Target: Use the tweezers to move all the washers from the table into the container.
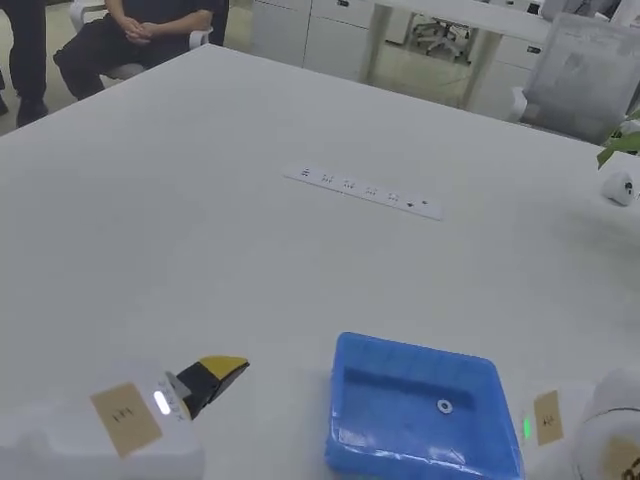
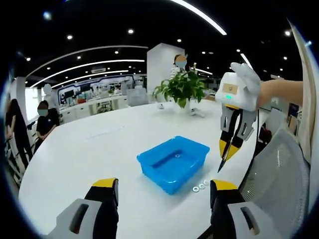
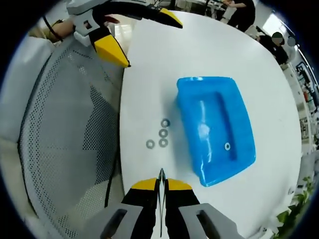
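Right gripper view gives us four washers (image 3: 163, 133) clustered on the tabletop (image 3: 209, 50), between the blue container (image 3: 185, 124) and the near edge. A fifth washer lies inside the container. Bare tabletop stretches far beyond it. Tan labels (image 1: 125, 418) in the head view are unreadable to us. The right gripper (image 3: 160, 183) points down over the washers, fingers clenched on the tweezers (image 3: 161, 172). The left gripper (image 2: 162, 183) has its fingers released.

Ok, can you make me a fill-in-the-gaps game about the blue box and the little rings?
The container is coloured ____. Inside it lies ____ washer. The right gripper is shut on the ____. On the table beside the container lie ____ washers.
Missing words: blue; one; tweezers; four.
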